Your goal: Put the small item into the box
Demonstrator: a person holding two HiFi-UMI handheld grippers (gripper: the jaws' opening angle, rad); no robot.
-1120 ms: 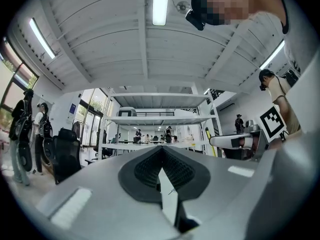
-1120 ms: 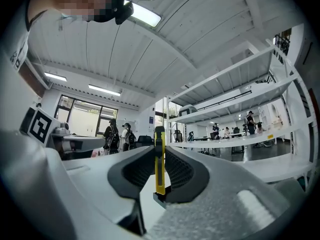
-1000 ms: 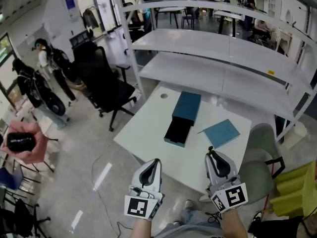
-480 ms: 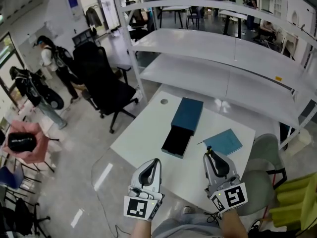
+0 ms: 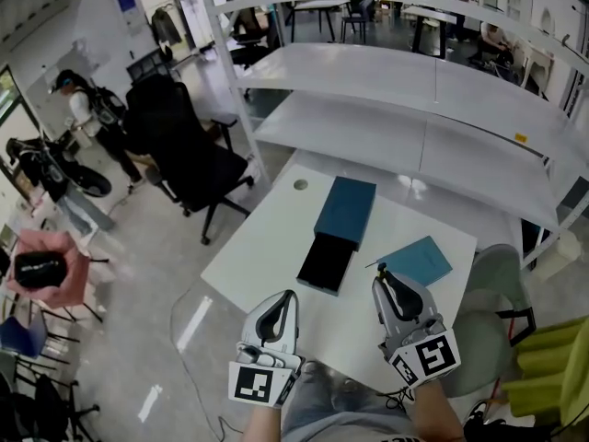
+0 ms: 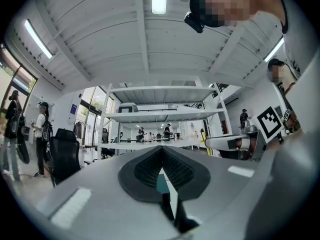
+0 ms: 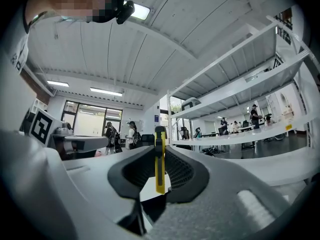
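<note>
Colour marks out the task's thing: a small yellow-and-black stick [image 7: 159,159], slim and flat, standing upright with its dark tip poking above the pads. The right hand-held gripper [image 5: 385,282] is clamped on it, the jaws pressing its two flat sides. The left hand-held gripper [image 5: 289,298] has its jaws together with nothing between them.

Both hang over the near edge of the white counter [image 5: 267,238]. The long teal box [image 5: 346,210] lies toward the middle of it, its black drawer [image 5: 325,263] pulled out toward the person and open on top. A flat teal card [image 5: 416,261] lies just right of the drawer, apart from it, close ahead of the right gripper. The counter is bare to the left of the box. White metal shelves [image 5: 414,81] overhang the far edge, a black office chair [image 5: 184,155] stands off the left corner, and a grey chair [image 5: 488,293] sits at the right edge.

A second ago both grippers hung over the floor, short of the counter; now the drawer is nearer to them, and the stick is gripped as before.
</note>
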